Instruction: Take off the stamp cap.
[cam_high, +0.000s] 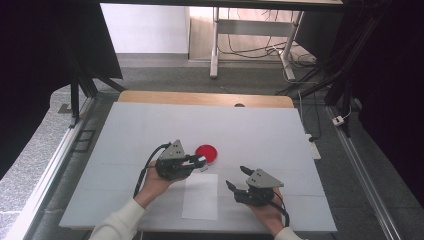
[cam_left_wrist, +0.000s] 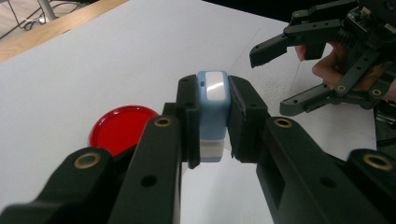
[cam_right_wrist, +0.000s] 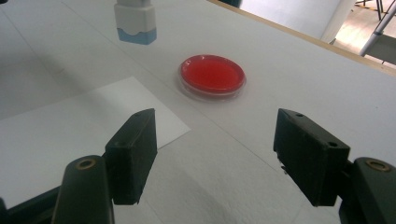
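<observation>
Two black fingers (cam_left_wrist: 189, 123) clamp a glossy blue-and-white block (cam_left_wrist: 213, 112) beside a round red dish (cam_left_wrist: 119, 128).

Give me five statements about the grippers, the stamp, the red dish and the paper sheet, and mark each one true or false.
1. The left gripper is shut on the blue and white stamp. True.
2. The right gripper holds the red dish. False: its jaws are open with nothing between them, and the dish sits on the table ahead of it.
3. The red dish rests on the white paper sheet. False: it sits on the table mat beyond the sheet's far corner.
4. The stamp is held above the table, not standing on it. True.
5. The paper sheet lies between the two hands in the high view. True.
</observation>
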